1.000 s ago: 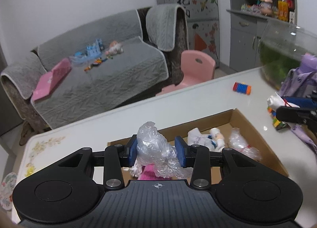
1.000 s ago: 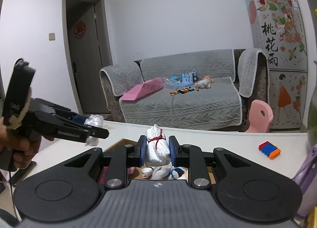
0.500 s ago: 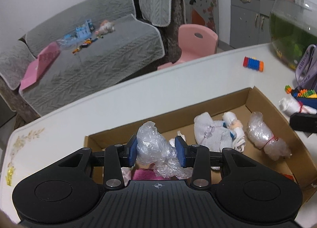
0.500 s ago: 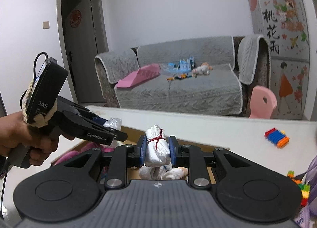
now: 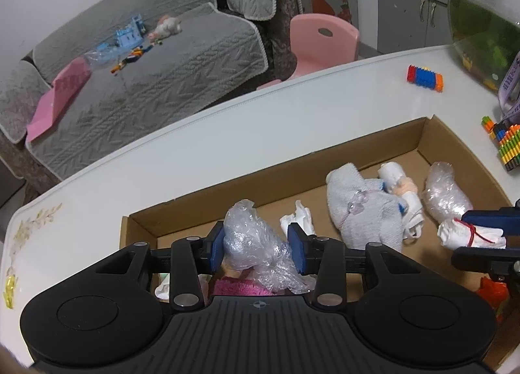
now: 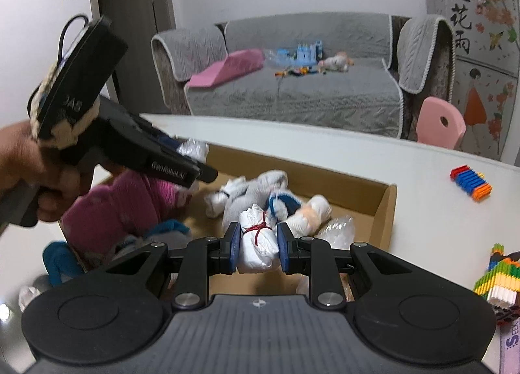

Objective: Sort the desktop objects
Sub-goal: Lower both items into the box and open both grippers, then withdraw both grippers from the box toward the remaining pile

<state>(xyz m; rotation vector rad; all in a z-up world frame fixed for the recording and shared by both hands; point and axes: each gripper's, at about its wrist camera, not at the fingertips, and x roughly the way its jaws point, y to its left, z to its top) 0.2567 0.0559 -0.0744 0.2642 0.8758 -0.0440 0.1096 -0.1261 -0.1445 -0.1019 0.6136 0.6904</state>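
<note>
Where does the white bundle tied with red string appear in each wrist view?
Left wrist view: white bundle at the right edge, over the cardboard box, held by the right gripper.
Right wrist view: same bundle at lower centre, clamped between the fingers.
Shared landmark: the pink chair.
</note>
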